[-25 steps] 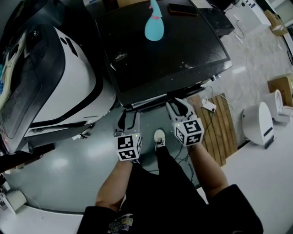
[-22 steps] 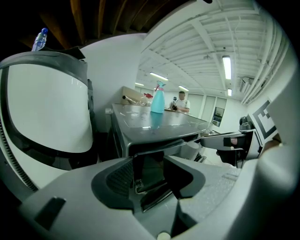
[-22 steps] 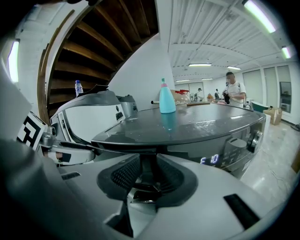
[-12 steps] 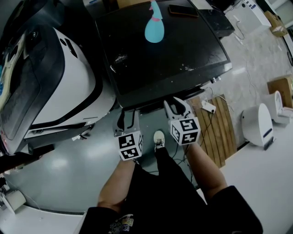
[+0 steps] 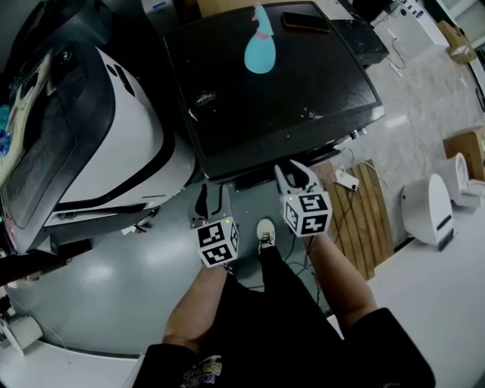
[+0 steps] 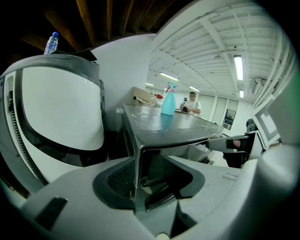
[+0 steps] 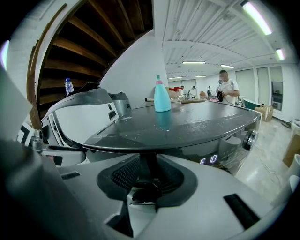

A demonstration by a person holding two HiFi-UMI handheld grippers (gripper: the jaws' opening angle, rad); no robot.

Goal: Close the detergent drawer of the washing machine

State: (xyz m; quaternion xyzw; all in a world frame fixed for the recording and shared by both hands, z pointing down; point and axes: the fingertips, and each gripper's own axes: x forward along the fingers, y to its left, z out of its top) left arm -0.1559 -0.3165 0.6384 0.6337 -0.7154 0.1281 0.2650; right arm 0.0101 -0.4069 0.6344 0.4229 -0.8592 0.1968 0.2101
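The dark washing machine (image 5: 273,91) fills the upper middle of the head view. Its detergent drawer (image 5: 251,181) shows only as a dark strip under the front edge. My right gripper (image 5: 295,173) reaches that front edge just right of the drawer, its jaws a little apart. The right gripper view has the gripper (image 7: 145,187) close under the machine's top (image 7: 187,124), with a dark part between the jaws. My left gripper (image 5: 211,198) hangs open off the front left corner. That corner (image 6: 138,154) stands between its jaws (image 6: 150,187), untouched.
A teal spray bottle (image 5: 259,47) and a phone (image 5: 305,21) lie on the machine's top. A big white appliance (image 5: 98,129) stands close at the left. A wooden pallet (image 5: 364,212) with cables lies on the right floor. The person's foot (image 5: 264,229) is between the grippers.
A pale strip of the drawer that stuck out under the front edge no longer shows. The right gripper sits slightly closer to the machine; the left has hardly moved.
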